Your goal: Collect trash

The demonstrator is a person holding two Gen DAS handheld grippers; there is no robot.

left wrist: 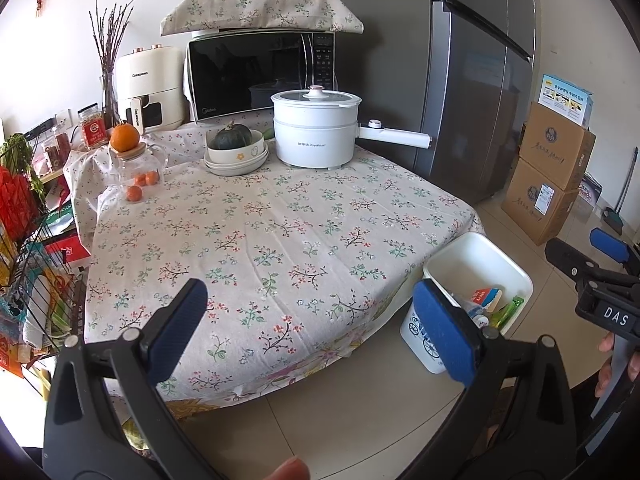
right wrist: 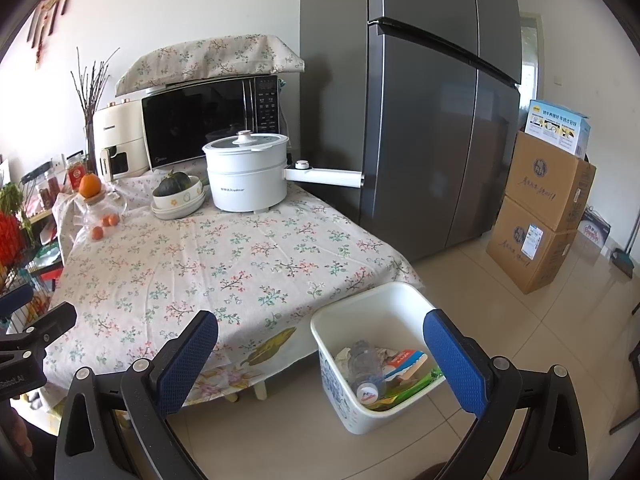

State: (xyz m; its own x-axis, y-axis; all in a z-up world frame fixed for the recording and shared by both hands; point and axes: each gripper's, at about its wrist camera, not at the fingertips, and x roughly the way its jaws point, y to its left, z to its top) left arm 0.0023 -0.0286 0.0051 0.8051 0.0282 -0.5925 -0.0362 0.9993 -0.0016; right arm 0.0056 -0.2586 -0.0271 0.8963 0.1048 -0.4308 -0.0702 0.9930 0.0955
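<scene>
Both left gripper and right gripper empty, jaws wide apart; white bin on floor just beside tabletop's right edge, easily knocked over by careless swing.

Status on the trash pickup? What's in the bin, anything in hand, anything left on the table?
Looks done: the white bin on the floor holds a plastic bottle, a small carton and green wrappers. In hand: nothing; left gripper and right gripper are both open and empty. Left: no loose trash visible on the floral tablecloth.
</scene>
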